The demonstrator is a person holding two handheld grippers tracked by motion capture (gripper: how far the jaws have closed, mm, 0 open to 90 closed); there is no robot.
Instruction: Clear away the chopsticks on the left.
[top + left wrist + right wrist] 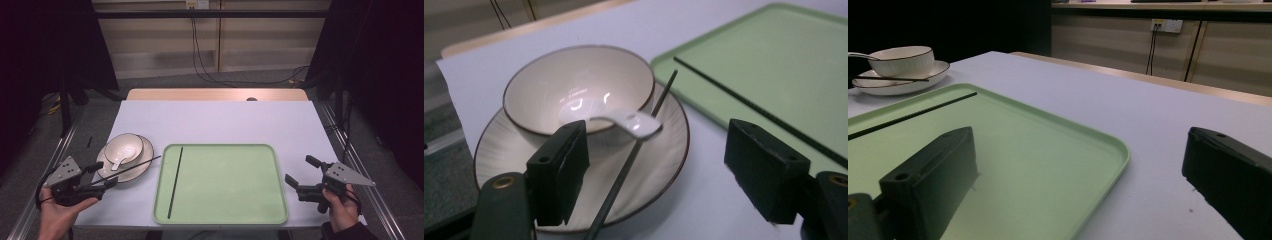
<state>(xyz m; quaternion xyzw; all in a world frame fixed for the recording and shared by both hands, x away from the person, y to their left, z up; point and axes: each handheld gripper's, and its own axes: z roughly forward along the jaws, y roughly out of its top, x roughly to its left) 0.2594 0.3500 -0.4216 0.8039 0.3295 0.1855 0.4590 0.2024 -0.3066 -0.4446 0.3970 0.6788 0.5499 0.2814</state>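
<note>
A cream bowl [126, 145] [574, 82] stands on a ribbed plate [146, 152] [509, 150], with a white spoon [116, 161] [634, 122] leaning out of it. One black chopstick [132, 166] [634, 150] lies across the plate's rim. A second chopstick [175, 182] [754, 105] lies along the left side of the green tray [225, 185] [784, 60]. My left gripper [102, 175] [664, 170] is open at the plate's near edge, and the plate chopstick runs between its jaws close to the left one, untouched. My right gripper [301, 171] [1083, 185] is open and holds nothing, just right of the tray [1023, 150].
The white-covered table [215, 120] has bare room behind the tray and to its right. Metal rails run along both table sides. Cables hang on the back wall. The bowl [900, 59] and plate [893, 86] appear far off in the right gripper view.
</note>
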